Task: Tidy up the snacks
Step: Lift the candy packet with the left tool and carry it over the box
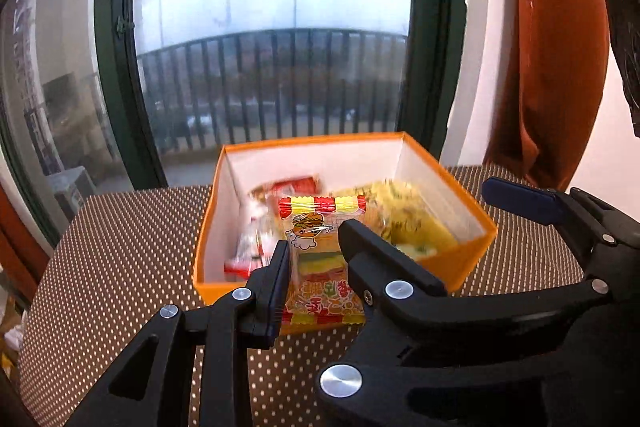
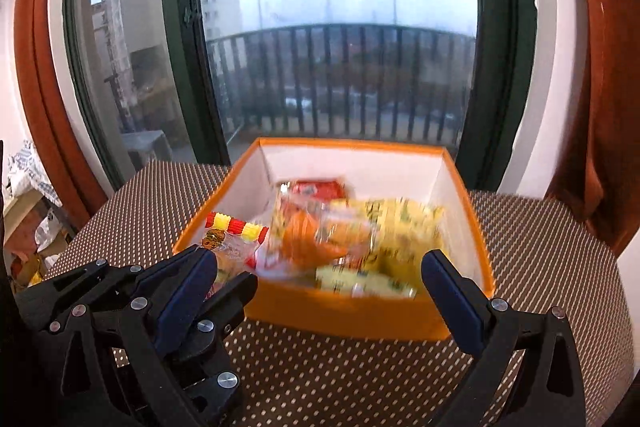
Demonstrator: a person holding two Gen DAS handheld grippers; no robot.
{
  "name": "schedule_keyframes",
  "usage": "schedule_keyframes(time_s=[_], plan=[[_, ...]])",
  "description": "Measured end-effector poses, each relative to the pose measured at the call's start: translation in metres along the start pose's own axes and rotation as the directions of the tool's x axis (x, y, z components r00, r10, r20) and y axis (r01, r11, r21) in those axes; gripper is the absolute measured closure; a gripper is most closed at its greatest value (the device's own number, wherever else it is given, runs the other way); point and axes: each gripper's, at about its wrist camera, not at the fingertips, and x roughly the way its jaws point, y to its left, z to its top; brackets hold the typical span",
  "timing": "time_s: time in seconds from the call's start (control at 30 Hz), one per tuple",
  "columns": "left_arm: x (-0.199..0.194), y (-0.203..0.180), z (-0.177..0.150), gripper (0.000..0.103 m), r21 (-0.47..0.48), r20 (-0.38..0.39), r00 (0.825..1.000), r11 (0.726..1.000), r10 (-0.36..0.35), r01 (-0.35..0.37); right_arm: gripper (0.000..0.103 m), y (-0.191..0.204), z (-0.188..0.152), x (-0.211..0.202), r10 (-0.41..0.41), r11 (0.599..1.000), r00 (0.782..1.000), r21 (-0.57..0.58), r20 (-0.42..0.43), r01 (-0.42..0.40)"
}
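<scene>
An orange box point(image 1: 468, 259) with white inner walls sits on the dotted tablecloth and holds several snack packets, yellow ones point(image 1: 412, 215) and red ones point(image 1: 296, 185). My left gripper point(image 1: 314, 255) is shut on a burger-print snack packet point(image 1: 320, 267) with a red and yellow striped top, held upright at the box's near edge. In the right wrist view the box point(image 2: 340, 311) lies just ahead, with blurred orange and yellow packets point(image 2: 360, 235) inside. My right gripper point(image 2: 320, 287) is open and empty before the box's near wall. The left gripper's packet point(image 2: 232, 239) shows at its left.
The brown dotted tablecloth point(image 1: 120, 247) covers the table around the box. A balcony door with dark green frame point(image 1: 116, 67) and a railing stand behind. Rust-coloured curtains point(image 1: 556, 67) hang at the right. Clutter lies off the table's left edge point(image 2: 28, 211).
</scene>
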Motion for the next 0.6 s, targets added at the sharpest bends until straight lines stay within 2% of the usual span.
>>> schedule_keyframes(time_s=[0.23, 0.43, 0.5, 0.6], plan=[[0.012, -0.008, 0.025, 0.071, 0.019, 0.023, 0.998, 0.998, 0.054, -0.055, 0.000, -0.011, 0.021, 0.006, 0.039, 0.999, 0.998, -0.007, 0.045, -0.039], [0.037, -0.030, 0.044, 0.071, 0.053, 0.020, 0.998, 0.996, 0.065, -0.066, 0.000, -0.042, 0.032, 0.026, 0.099, 0.995, 0.994, 0.028, 0.040, -0.100], [0.047, -0.036, 0.052, 0.070, 0.052, 0.016, 0.998, 0.997, 0.054, -0.055, 0.000, -0.052, 0.034, 0.031, 0.088, 0.995, 0.995, 0.045, 0.044, -0.090], [0.059, -0.041, 0.058, 0.070, 0.036, 0.027, 0.998, 0.998, 0.048, -0.049, 0.000, -0.065, 0.037, 0.034, 0.065, 0.996, 0.993, 0.051, 0.098, -0.070]])
